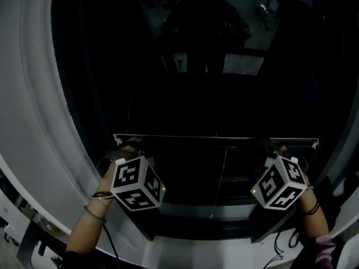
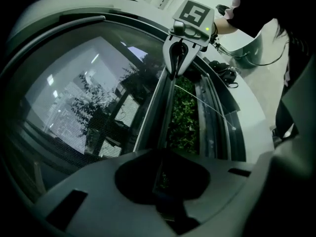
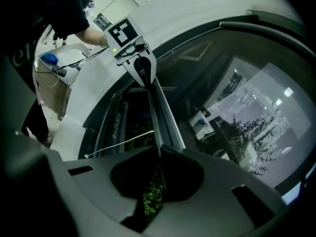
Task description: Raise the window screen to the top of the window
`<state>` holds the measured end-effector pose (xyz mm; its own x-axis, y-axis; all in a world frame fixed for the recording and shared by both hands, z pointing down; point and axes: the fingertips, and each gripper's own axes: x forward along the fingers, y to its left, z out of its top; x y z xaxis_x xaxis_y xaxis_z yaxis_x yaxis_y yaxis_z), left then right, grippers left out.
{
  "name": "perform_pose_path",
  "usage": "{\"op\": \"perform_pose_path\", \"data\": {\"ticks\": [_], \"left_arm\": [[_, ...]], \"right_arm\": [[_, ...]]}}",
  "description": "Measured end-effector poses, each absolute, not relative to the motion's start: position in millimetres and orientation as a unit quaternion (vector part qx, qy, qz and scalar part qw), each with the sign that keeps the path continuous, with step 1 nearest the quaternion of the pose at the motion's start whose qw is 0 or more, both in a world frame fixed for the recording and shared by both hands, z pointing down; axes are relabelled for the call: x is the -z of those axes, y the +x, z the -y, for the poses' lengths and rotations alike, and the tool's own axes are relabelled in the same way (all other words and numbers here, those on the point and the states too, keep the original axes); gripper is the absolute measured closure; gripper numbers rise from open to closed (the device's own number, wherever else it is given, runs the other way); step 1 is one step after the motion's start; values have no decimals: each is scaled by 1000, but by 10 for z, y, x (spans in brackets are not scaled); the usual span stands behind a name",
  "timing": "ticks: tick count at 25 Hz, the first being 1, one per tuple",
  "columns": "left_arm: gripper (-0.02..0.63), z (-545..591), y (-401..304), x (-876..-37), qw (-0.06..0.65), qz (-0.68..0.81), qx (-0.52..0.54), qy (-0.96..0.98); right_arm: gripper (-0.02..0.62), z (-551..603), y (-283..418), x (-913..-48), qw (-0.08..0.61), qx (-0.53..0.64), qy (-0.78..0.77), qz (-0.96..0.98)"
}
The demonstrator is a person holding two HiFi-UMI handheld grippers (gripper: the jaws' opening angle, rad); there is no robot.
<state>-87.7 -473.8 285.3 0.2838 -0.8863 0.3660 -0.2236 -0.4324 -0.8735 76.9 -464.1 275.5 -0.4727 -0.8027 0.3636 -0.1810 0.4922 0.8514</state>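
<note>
Jaws of my left gripper [image 1: 130,148] are clamped on the left end of the bottom rail [image 1: 216,138] of the window screen [image 2: 79,132], whose mesh hangs above that rail. The rail sits low in the window, a little above the sill [image 1: 224,213], with greenery [image 2: 185,117] showing through the gap beneath. Near the middle a thin white cord [image 3: 121,145] runs down from the rail. At the right end my right gripper [image 1: 279,150] is pinched shut on the same rail. I judge most of the lift is yet to do. To do it well I should push both ends up at one pace, keep the rail level so it does not bind at either side, and hold both pinches firm.
</note>
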Motion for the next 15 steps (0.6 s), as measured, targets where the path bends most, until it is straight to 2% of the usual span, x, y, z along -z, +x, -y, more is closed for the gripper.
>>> {"op": "perform_pose_path", "data": {"ticks": [15], "left_arm": [[569, 4763, -823, -1368, 423, -439, 410, -679]], "right_arm": [[568, 4647, 832, -1290, 343, 454, 364, 737]]}}
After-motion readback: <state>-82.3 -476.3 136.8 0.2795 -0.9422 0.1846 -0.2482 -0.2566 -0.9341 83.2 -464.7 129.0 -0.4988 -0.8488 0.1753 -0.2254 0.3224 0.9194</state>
